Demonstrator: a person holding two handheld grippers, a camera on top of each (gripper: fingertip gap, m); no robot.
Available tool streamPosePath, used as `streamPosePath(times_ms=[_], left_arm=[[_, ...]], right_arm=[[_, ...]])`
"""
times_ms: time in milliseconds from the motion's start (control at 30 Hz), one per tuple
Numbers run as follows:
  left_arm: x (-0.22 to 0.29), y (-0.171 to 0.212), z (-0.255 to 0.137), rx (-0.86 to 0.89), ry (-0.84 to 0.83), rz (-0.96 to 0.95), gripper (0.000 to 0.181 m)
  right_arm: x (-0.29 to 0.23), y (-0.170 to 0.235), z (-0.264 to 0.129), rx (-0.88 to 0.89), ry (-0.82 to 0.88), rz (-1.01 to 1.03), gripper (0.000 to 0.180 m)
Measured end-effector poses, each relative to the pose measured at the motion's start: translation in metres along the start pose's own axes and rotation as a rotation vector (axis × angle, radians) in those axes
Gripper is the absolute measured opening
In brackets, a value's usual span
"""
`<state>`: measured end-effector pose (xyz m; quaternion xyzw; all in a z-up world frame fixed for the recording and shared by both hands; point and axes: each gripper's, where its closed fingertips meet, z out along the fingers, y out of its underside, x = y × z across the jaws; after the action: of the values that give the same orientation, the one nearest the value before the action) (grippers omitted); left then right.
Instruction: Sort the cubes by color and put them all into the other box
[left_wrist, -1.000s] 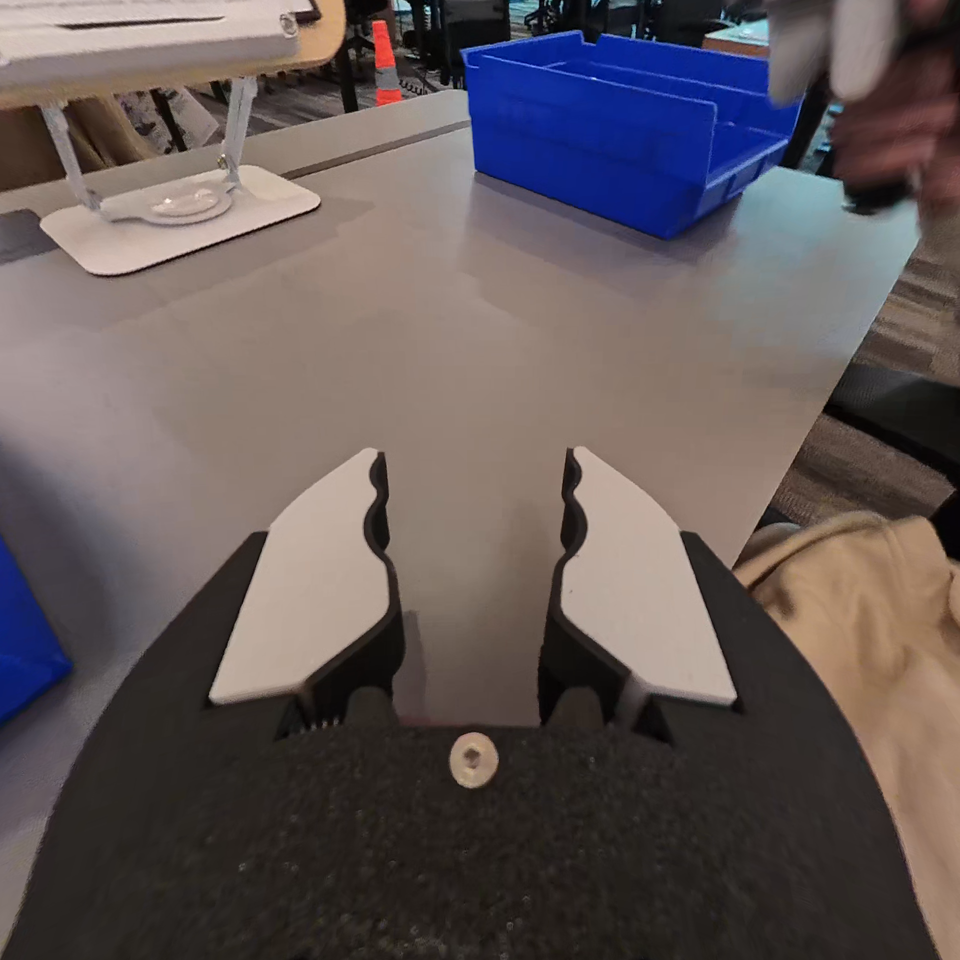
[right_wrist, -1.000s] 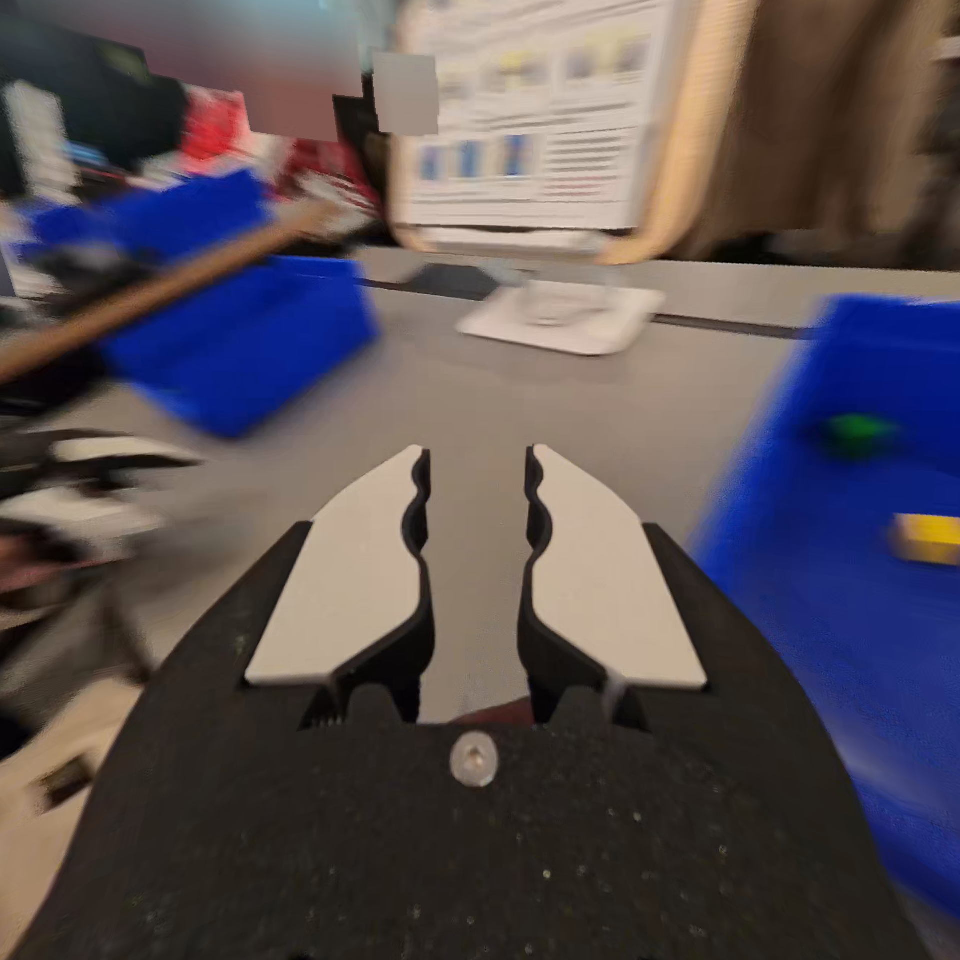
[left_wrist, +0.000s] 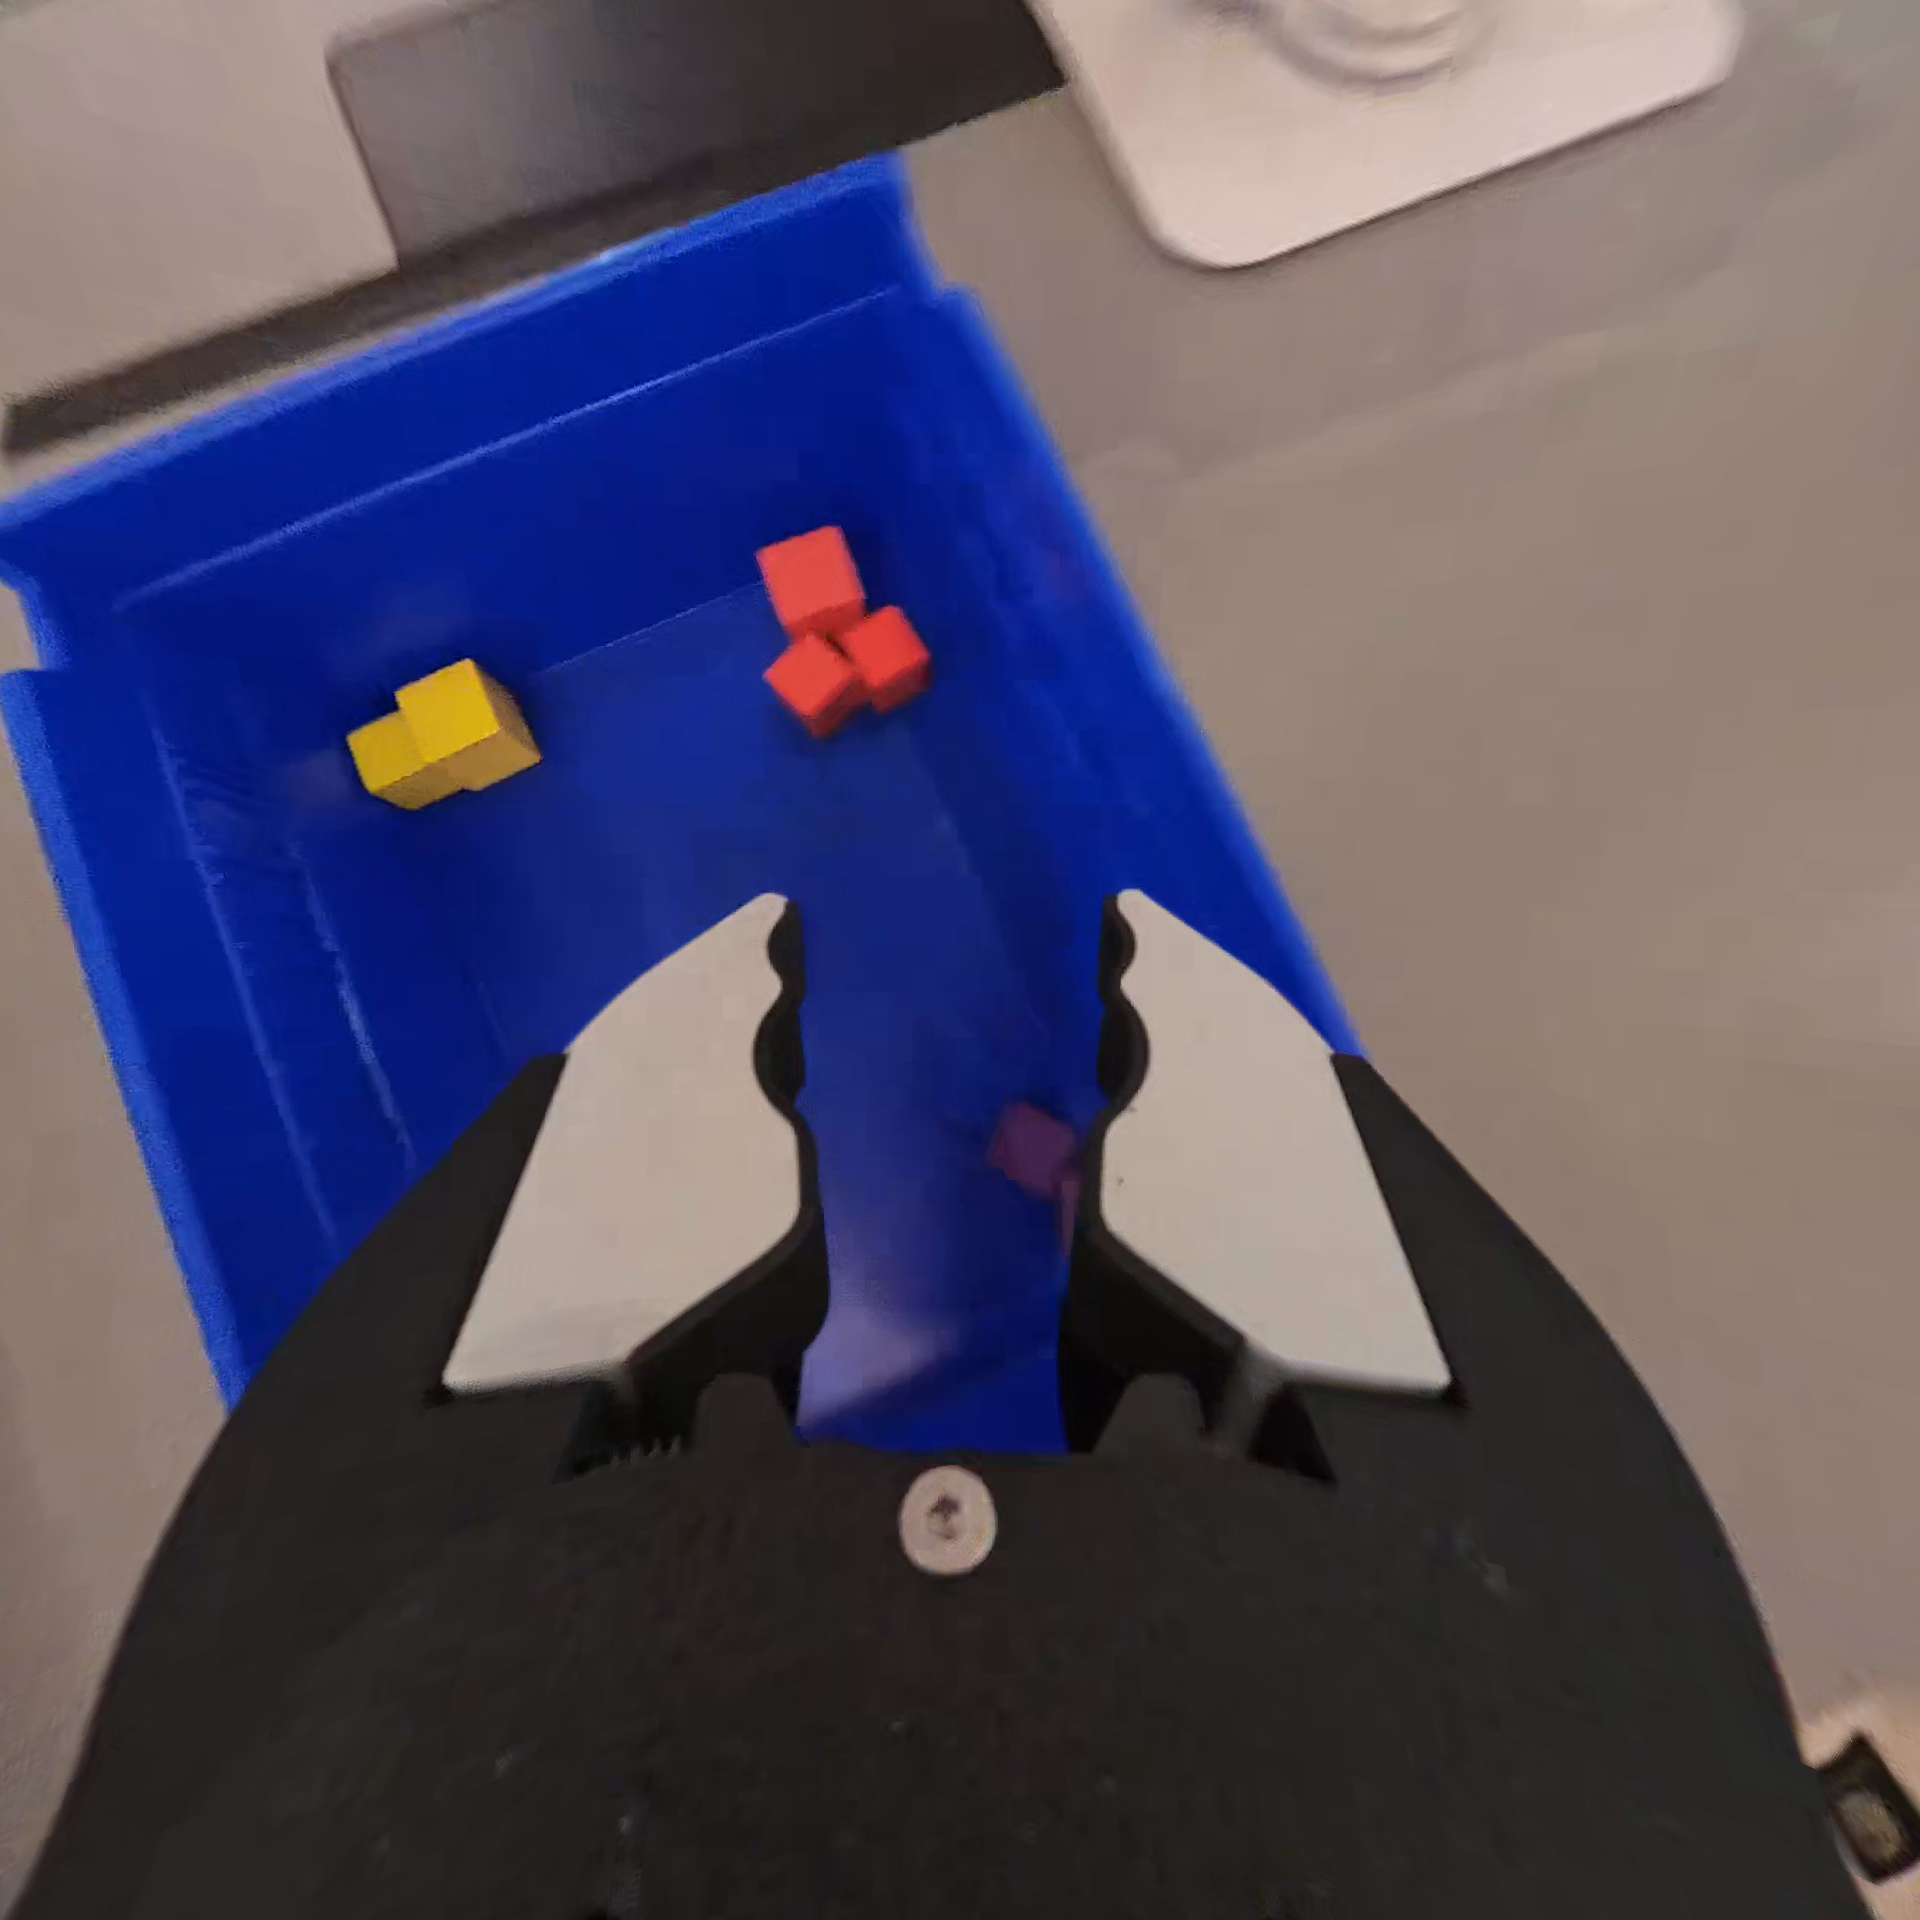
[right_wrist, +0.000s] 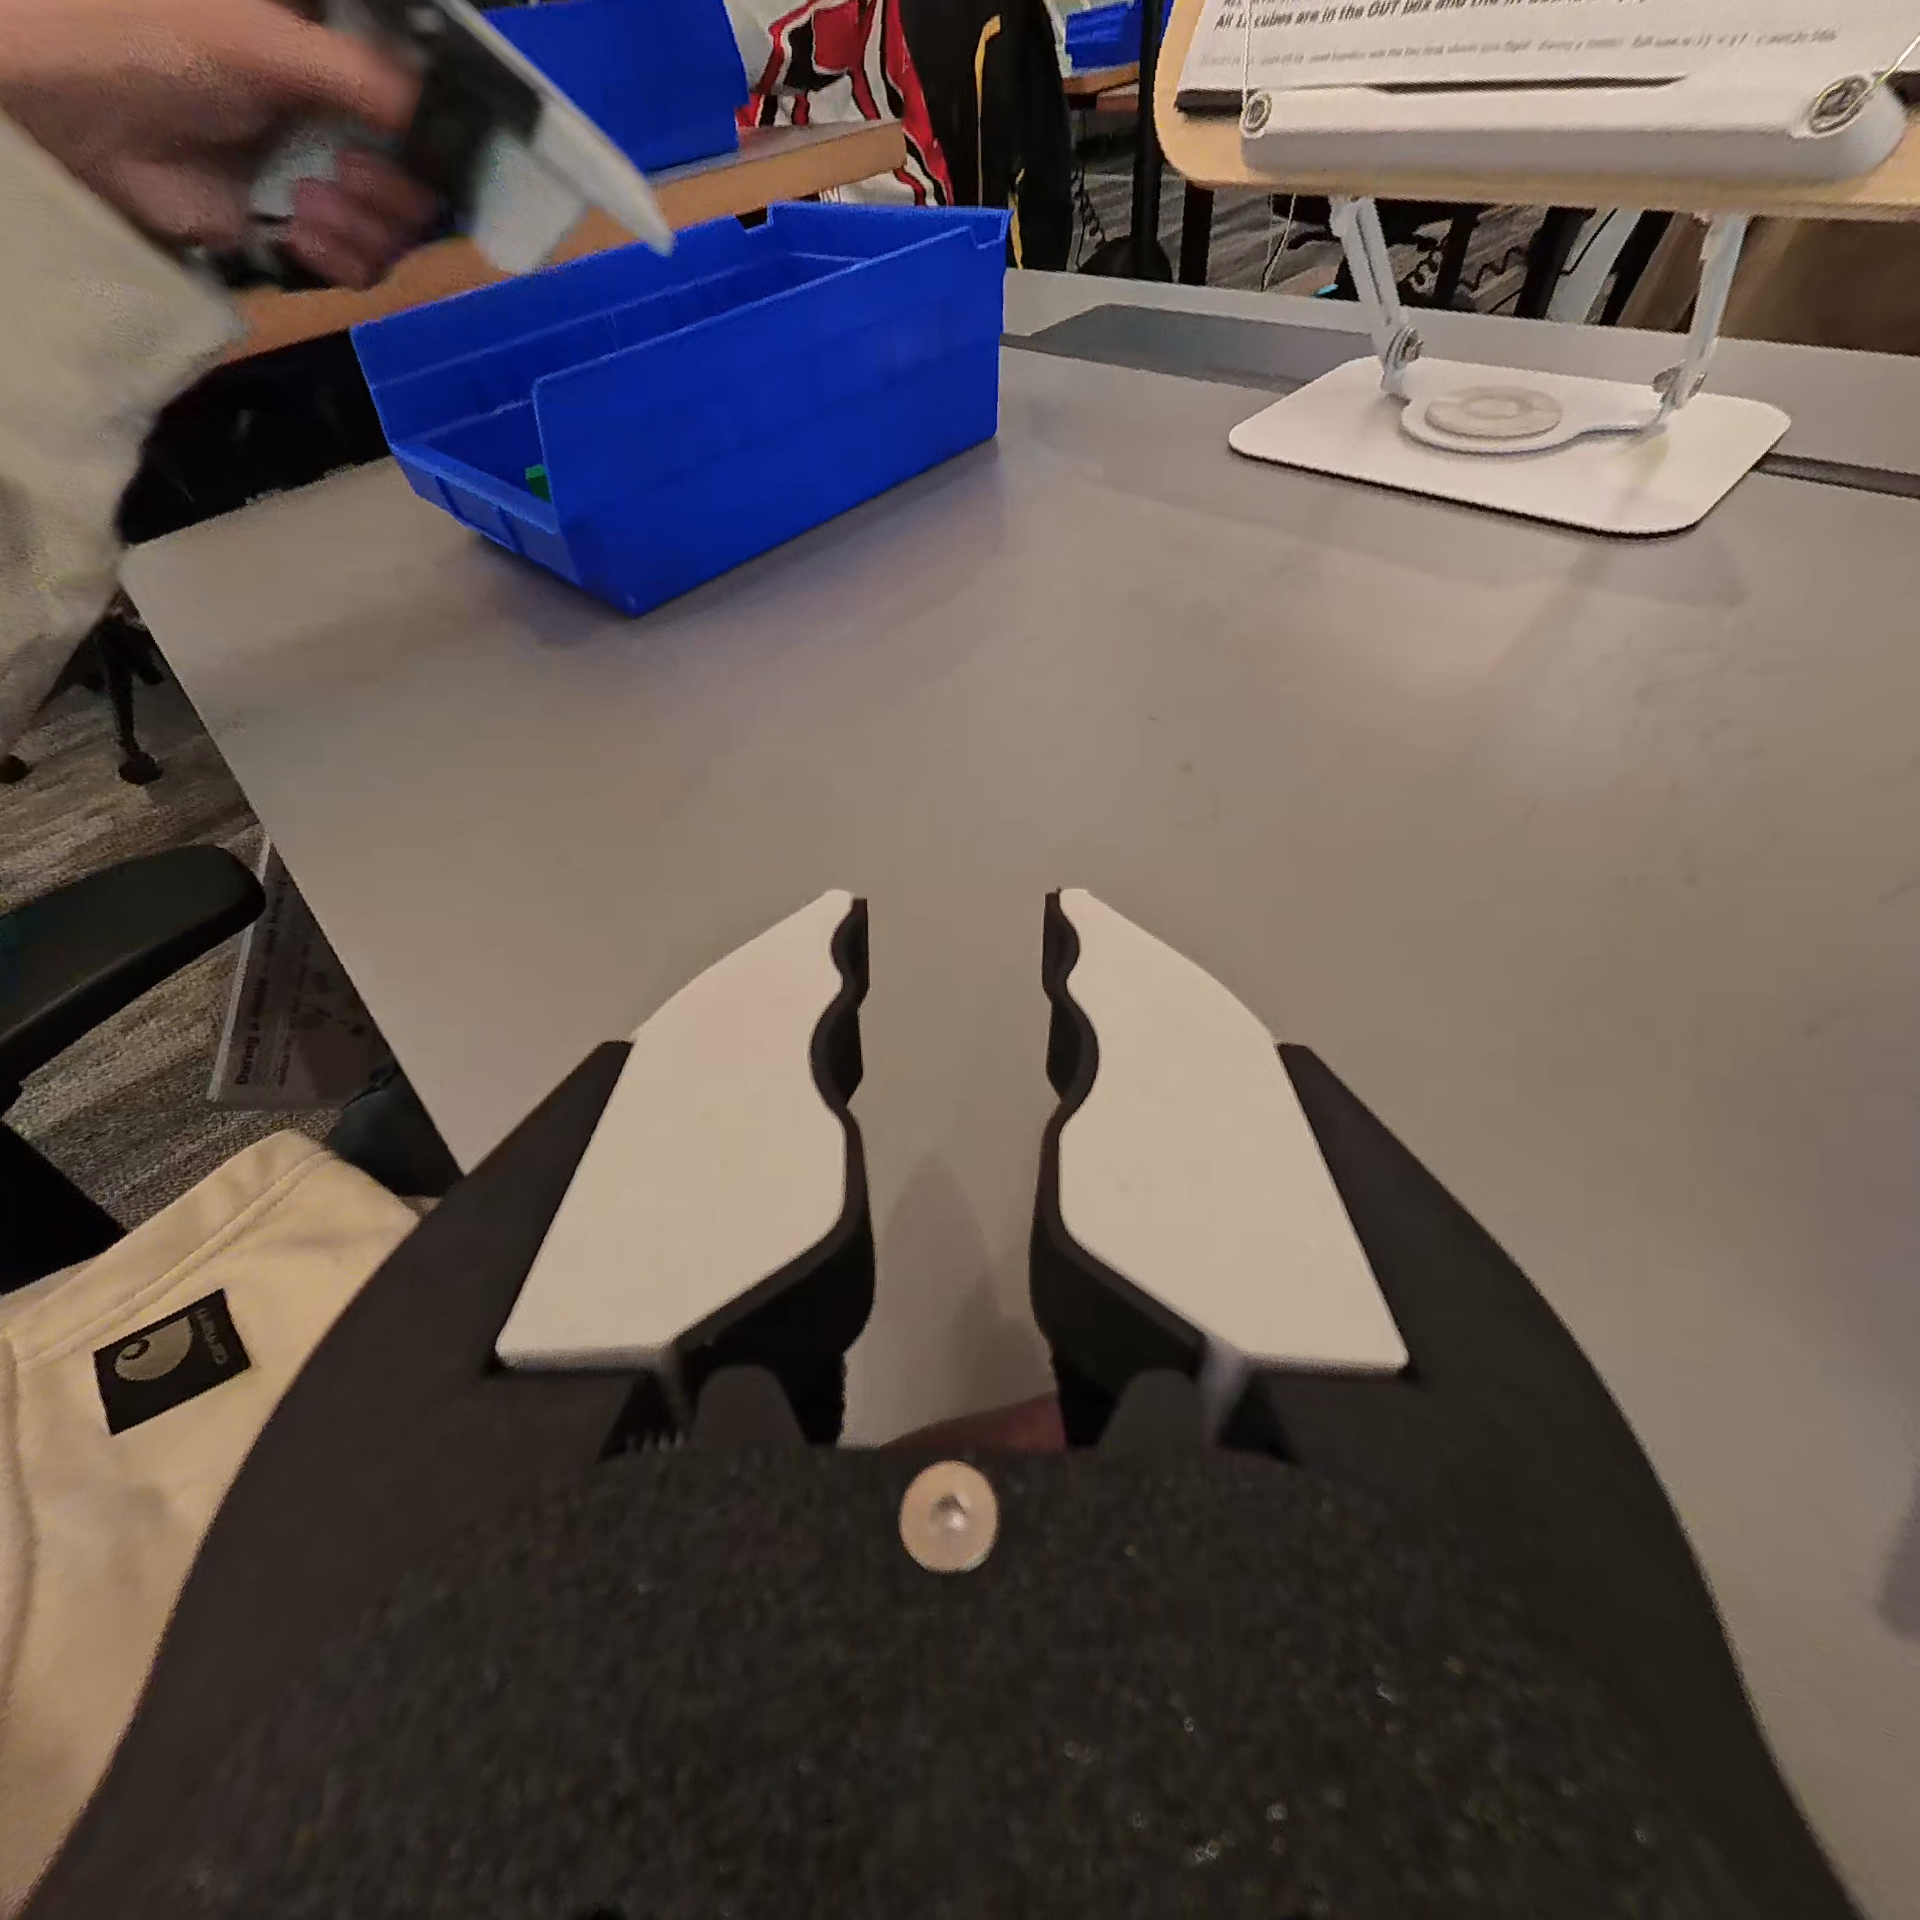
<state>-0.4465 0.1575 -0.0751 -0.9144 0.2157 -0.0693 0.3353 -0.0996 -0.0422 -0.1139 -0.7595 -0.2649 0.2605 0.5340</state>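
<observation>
Purple cube half behind left tool

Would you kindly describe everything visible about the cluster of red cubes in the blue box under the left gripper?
The red cubes are three small, matte, solid-coloured blocks with crisp edges, huddled together and touching. They sit on the floor of the blue box, toward its far right corner; whether they touch its wall is unclear. They are turned at differing angles; one may rest partly on the others. The left gripper hovers open, short of them.

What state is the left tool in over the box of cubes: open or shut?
Open: the left tool shows a clear gap between its fingers, nothing gripped, above the blue box.
</observation>
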Motion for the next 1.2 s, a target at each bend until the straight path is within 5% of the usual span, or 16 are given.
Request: streamPosePath(times_ms=[167,433,533,667,1033,1200], left_arm=[[-0.050,-0.014,0.086,-0.153,0.041,-0.237,0.052],[-0.067,-0.007,0.134,-0.215,0.024,-0.352,0.055],[-0.068,-0.007,0.140,-0.203,0.044,-0.399,0.059],[-0.082,0.011,0.138,-0.273,-0.104,-0.287,0.026],[-0.078,0.010,0.133,-0.234,-0.057,-0.200,0.022],[-0.057,0.007,0.089,-0.100,0.021,-0.157,0.022]], right_arm=[[0.001,0.004,0.001,-0.025,-0.001,0.005,0.031],[0.006,0.009,-0.005,-0.027,-0.006,0.056,0.029],[0.004,0.010,-0.004,-0.029,-0.021,0.064,0.028],[0.000,0.007,-0.003,-0.033,-0.024,0.041,0.028],[-0.004,0.004,-0.004,-0.030,-0.027,0.021,0.028],[0.001,-0.001,-0.010,-0.009,-0.007,0.016,0.027]])
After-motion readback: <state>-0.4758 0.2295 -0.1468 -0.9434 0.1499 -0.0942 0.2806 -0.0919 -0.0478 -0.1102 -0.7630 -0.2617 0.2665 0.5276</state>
